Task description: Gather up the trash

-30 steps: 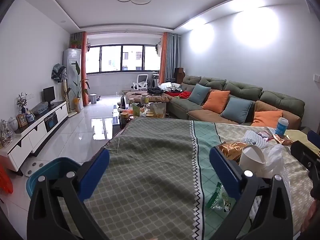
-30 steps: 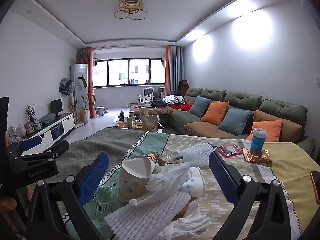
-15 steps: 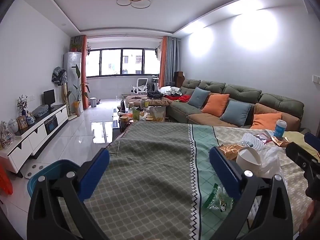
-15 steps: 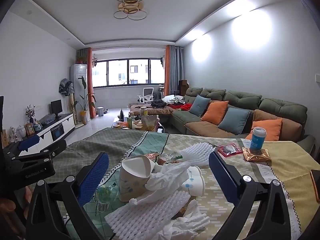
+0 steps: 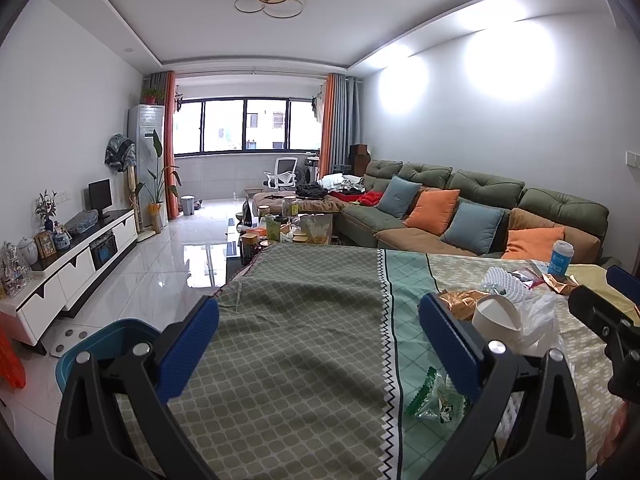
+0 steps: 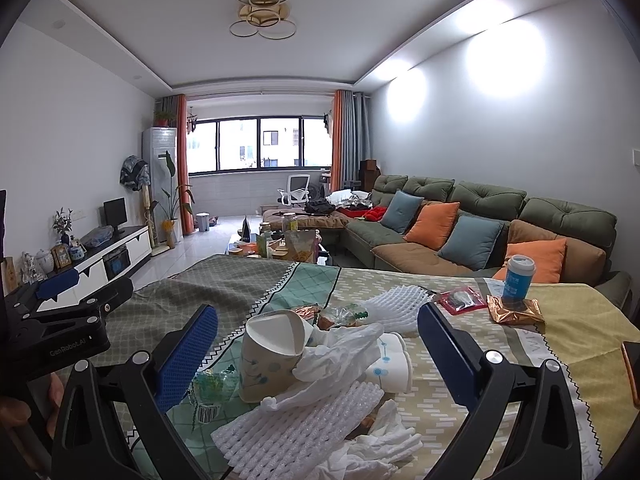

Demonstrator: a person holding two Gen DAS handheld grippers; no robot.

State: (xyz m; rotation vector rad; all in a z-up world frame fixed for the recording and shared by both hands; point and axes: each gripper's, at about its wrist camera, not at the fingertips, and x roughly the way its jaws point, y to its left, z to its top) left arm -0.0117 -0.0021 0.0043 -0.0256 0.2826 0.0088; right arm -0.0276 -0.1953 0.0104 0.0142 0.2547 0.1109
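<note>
We hold both the left gripper (image 5: 318,344) and right gripper (image 6: 318,348) wide apart, empty. We judge nothing collected: paper cup (image 6: 272,354), foam netting (image 6: 296,428) and wrappers (image 6: 516,312) lie on the table (image 6: 576,320).

Your left gripper (image 5: 318,334) has two big black arms shaped like a V. Each arm ends in a flat blue pad (image 5: 189,350) with tiny bumps, like little dots. Near each pad sits a round shiny silver screw (image 5: 139,349), and one more sits lower down on the black frame.

Your right gripper (image 6: 318,346) looks just the same: black arms, bumpy blue pads (image 6: 185,356) and silver screws (image 6: 492,357).

Seen from the right side, the black body of the left one has small white letters (image 6: 67,348) that say "GenRobot.AI". Below those letters, a bit of your bare skin (image 6: 12,414) shows.
</note>
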